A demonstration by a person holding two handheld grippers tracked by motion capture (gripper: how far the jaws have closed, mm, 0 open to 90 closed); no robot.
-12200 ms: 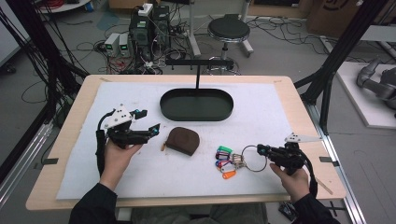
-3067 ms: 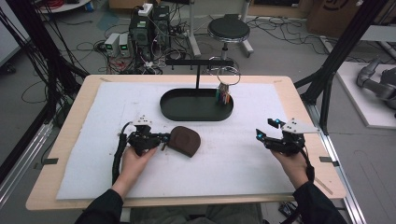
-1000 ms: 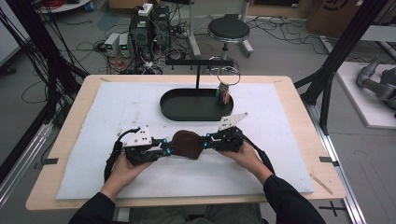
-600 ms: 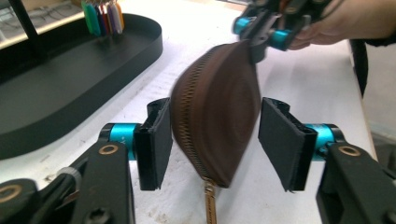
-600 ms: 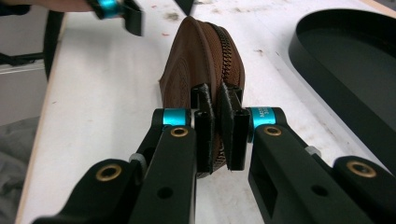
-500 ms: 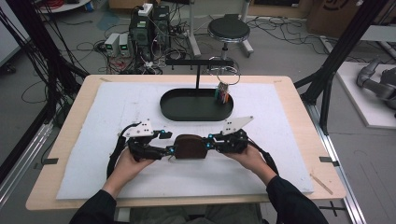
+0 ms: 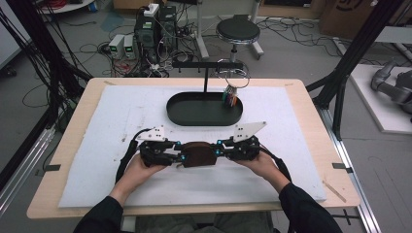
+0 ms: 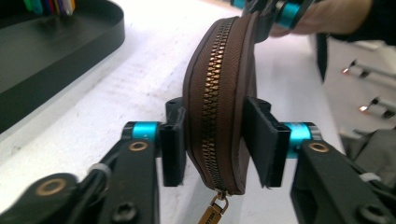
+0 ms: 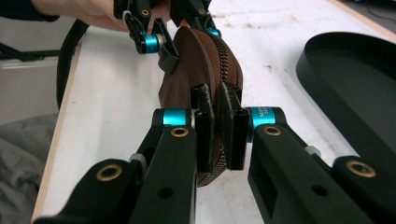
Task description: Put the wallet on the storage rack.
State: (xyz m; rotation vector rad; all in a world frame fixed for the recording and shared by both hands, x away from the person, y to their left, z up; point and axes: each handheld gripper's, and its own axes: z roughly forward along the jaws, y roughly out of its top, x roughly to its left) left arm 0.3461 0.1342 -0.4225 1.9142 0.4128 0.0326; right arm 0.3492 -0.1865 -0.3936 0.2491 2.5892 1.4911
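On the left of the high view, the left gripper (image 7: 180, 156) lies low over the white sheet on the wooden surface (image 7: 301, 90), held in the person's left hand (image 7: 141, 167), its grey three-cornered plate on top and its black cable looping back toward the sleeve. Its jaws have just been closing, with the brown oval zip pouch (image 7: 198, 154) between them. In the left gripper view the left gripper (image 8: 217, 140) straddles the near end of the pouch (image 8: 219, 93), which stands on edge with its brass zip facing the camera and the pull tab hanging at the bottom. The left pad touches the pouch's side; the right pad stands just beside the other side with a thin gap, so the jaws are apart rather than clamped.

The pouch sits in the middle of the sheet, between the two grippers and in front of the black oval tray (image 7: 204, 109), which carries a stand with coloured tags hanging from a ring at its right end.

On the right, the right gripper (image 7: 219, 148) meets the pouch's other end, held in the right hand (image 7: 262, 165). In the right gripper view the right gripper (image 9: 218, 126) has its jaws pinched together on the pouch's (image 9: 196, 65) zipped edge, gripping it firmly.
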